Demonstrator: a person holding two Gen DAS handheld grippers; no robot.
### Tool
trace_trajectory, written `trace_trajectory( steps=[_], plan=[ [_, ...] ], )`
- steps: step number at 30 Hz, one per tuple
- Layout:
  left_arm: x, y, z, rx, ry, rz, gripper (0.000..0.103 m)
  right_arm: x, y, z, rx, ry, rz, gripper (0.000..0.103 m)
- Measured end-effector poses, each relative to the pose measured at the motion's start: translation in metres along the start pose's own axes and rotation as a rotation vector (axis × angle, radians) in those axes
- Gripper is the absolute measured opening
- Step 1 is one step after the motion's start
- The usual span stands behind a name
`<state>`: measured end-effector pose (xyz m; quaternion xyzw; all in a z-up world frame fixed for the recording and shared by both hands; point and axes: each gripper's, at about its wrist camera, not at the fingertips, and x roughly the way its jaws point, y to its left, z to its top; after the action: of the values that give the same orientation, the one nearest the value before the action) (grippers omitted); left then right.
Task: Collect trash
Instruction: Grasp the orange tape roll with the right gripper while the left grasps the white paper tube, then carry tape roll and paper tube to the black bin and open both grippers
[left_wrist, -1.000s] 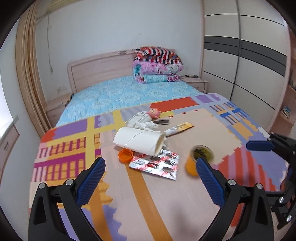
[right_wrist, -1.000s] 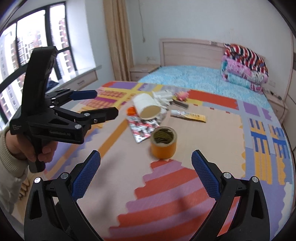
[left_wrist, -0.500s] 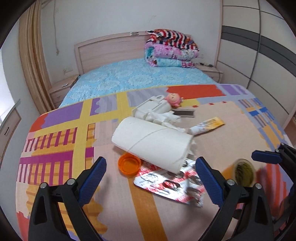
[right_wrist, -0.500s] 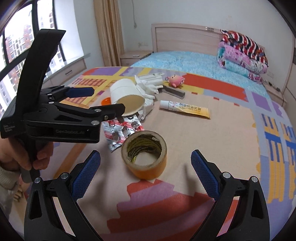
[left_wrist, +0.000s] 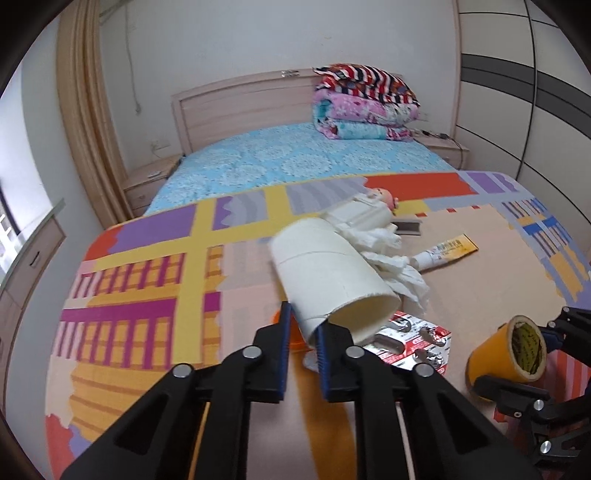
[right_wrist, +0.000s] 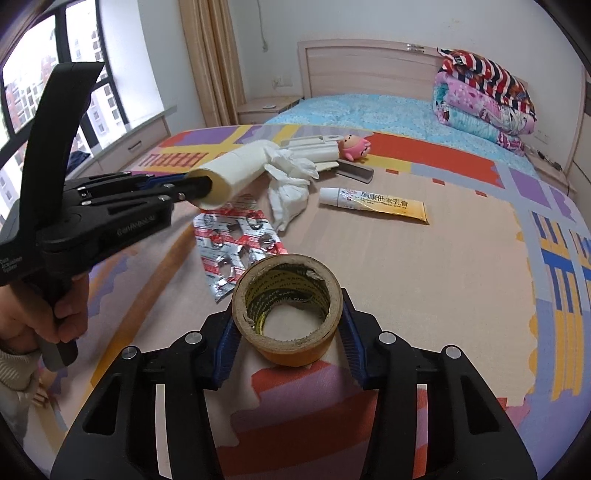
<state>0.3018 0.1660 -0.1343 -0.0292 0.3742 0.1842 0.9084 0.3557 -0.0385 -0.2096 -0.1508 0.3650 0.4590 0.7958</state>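
The left gripper (left_wrist: 301, 341) is closing, its blue pads pinching the near rim of a white cardboard tube (left_wrist: 332, 277), whose far end tilts up above the colourful patterned mat (left_wrist: 147, 295). The right gripper (right_wrist: 288, 332) is closing too, its half-spread pads pressing both sides of an orange, nearly spent tape roll (right_wrist: 288, 310) standing on the mat. Between them lies a red-and-silver blister pack (right_wrist: 236, 247). Farther off rest crumpled white tissue (right_wrist: 288, 184) and a yellow-and-white ointment tube (right_wrist: 373, 201).

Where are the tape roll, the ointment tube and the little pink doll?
tape roll (right_wrist: 286, 345): right wrist view, orange outer side.
ointment tube (right_wrist: 384, 202): right wrist view, printed middle.
pink doll (right_wrist: 355, 144): right wrist view, its head.
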Motion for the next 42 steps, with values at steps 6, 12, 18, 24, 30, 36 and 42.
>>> trace_trajectory(
  steps=[6,12,18,24,30,36,42],
  plan=[
    [-0.035,0.016,0.0,-0.037,-0.052,0.031,0.005,-0.023,0.011,0.001,-0.018,-0.042,0.009,0.048],
    [-0.082,0.011,-0.006,-0.025,-0.114,0.004,0.005,-0.048,0.017,-0.005,-0.009,-0.062,0.055,0.048],
    [-0.128,-0.002,-0.024,0.013,-0.151,-0.057,0.005,-0.079,0.029,-0.02,-0.052,-0.095,0.026,0.048],
    [-0.185,-0.016,-0.052,0.046,-0.2,-0.121,0.005,-0.117,0.044,-0.043,-0.072,-0.123,0.037,0.048],
    [-0.227,-0.026,-0.082,0.093,-0.201,-0.164,0.005,-0.158,0.065,-0.066,-0.104,-0.162,0.066,0.048],
    [-0.25,-0.036,-0.119,0.135,-0.168,-0.214,0.005,-0.183,0.078,-0.096,-0.099,-0.189,0.082,0.048],
    [-0.261,-0.048,-0.165,0.183,-0.082,-0.276,0.005,-0.191,0.084,-0.122,-0.113,-0.163,0.091,0.048]
  ],
)
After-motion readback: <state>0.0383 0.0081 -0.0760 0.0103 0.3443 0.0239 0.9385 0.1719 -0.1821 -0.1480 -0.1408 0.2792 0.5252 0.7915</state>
